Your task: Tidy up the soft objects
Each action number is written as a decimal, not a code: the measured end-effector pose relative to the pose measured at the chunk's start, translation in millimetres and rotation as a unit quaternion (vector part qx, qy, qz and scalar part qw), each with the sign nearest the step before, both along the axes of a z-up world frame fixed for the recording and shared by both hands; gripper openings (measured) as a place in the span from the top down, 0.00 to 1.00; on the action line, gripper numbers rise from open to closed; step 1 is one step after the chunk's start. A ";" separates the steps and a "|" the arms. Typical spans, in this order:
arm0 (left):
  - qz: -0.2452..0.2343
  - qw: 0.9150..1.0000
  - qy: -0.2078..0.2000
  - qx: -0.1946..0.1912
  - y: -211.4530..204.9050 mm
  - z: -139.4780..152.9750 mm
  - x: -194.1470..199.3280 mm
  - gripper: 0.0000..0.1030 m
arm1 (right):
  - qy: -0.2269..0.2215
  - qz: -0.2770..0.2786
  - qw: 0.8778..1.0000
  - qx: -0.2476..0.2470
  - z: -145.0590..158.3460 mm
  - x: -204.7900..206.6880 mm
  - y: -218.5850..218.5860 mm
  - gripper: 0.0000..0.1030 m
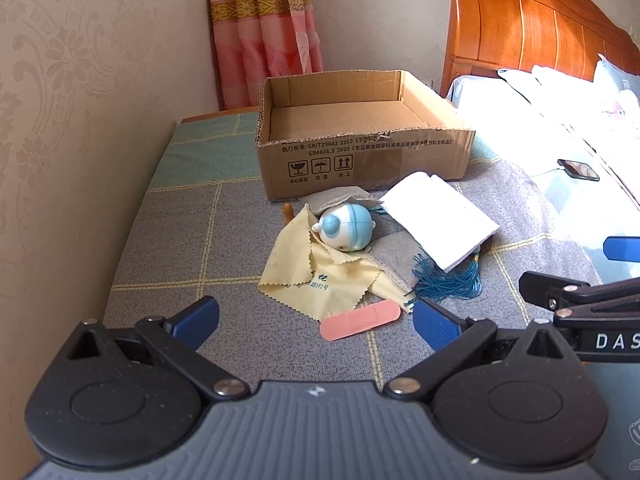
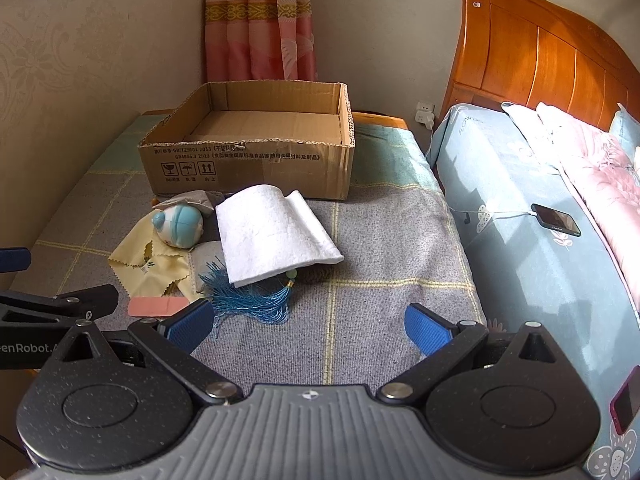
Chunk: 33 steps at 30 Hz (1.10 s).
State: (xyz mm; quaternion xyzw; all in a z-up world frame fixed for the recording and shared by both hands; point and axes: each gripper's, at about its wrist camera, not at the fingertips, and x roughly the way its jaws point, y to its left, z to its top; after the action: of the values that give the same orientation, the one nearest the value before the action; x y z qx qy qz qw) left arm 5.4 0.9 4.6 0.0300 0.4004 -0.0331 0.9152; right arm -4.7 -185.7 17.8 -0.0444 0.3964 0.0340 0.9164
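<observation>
An open cardboard box (image 1: 360,160) (image 2: 248,168) stands empty at the back of the checked bench cover. In front of it lie a folded white towel (image 1: 438,218) (image 2: 272,232), a blue-white round toy (image 1: 346,226) (image 2: 178,226), a yellow cloth (image 1: 320,276) (image 2: 148,264), a grey pouch (image 1: 340,196) (image 2: 188,200), a blue tassel (image 1: 448,280) (image 2: 248,300) and a pink plaster (image 1: 360,322) (image 2: 158,306). My left gripper (image 1: 316,322) is open and empty, just short of the plaster. My right gripper (image 2: 310,328) is open and empty, right of the tassel.
A wall runs along the left and a curtain (image 1: 264,32) hangs behind the box. A bed (image 2: 520,208) with a wooden headboard (image 2: 540,52) stands on the right, with a phone (image 2: 556,220) on it. A wall socket (image 2: 424,114) sits beside the bed.
</observation>
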 end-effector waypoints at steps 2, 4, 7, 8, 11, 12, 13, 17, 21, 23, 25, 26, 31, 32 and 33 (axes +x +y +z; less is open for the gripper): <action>-0.008 1.000 -0.004 -0.003 1.5 -1.3 0.8 0.01 | -0.005 0.008 1.000 -0.002 -0.7 0.7 1.3 0.00; -0.014 1.000 -0.011 -0.004 3.4 -3.0 1.2 0.01 | -0.011 0.017 1.000 -0.001 -1.1 1.1 0.8 0.00; -0.018 1.000 -0.013 -0.002 6.6 -7.1 3.1 0.01 | -0.021 0.030 0.999 0.005 -1.0 3.0 -1.2 0.00; -0.019 1.000 -0.013 -0.003 7.7 -8.6 3.8 0.01 | -0.025 0.035 0.999 0.006 -1.4 3.1 -1.9 0.00; -0.024 1.000 -0.015 -0.011 12.4 -14.0 5.8 0.01 | -0.034 0.044 0.998 0.004 -4.0 4.0 -4.3 0.00; -0.026 0.999 -0.017 -0.014 13.7 -15.7 6.4 0.01 | -0.035 0.045 0.998 0.000 -5.4 4.7 -4.7 0.00; -0.028 0.999 -0.019 -0.017 15.3 -18.4 7.5 0.01 | -0.036 0.047 0.998 -0.003 -7.1 5.4 -5.6 0.00; -0.027 0.999 -0.010 -0.016 18.5 -28.2 16.3 0.01 | -0.035 0.055 0.998 -0.009 -16.2 7.7 -9.3 0.00; -0.030 1.000 -0.002 -0.004 18.5 -40.2 28.5 0.01 | -0.034 0.063 0.997 -0.010 -23.7 9.5 -11.5 0.00; -0.034 0.999 0.003 -0.004 18.2 -45.5 35.1 0.01 | -0.032 0.067 0.997 -0.009 -26.7 11.2 -12.1 0.00; -0.042 0.999 0.008 -0.011 18.0 -50.8 42.9 0.01 | -0.028 0.072 0.997 -0.009 -30.9 14.2 -12.1 0.00; -0.045 0.999 0.010 -0.013 17.9 -52.5 45.9 0.01 | -0.026 0.072 0.997 -0.009 -32.9 16.4 -12.0 0.00; -0.056 0.998 0.017 -0.032 17.0 -62.6 66.8 0.01 | -0.012 0.063 0.998 -0.008 -41.4 27.8 -13.9 0.00; -0.056 0.998 0.018 -0.032 16.9 -64.9 71.3 0.01 | -0.009 0.061 0.998 -0.009 -43.0 30.1 -14.4 0.00; -0.054 0.998 0.020 -0.032 16.8 -66.8 74.9 0.01 | -0.005 0.059 0.998 -0.009 -44.4 32.3 -14.6 0.00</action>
State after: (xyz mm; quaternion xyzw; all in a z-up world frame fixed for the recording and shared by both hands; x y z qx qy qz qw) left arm 80.3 17.7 -62.2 0.0214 0.4156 -0.0955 0.9043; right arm 27.6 -200.3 -26.6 -0.0766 0.3885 0.0843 0.9144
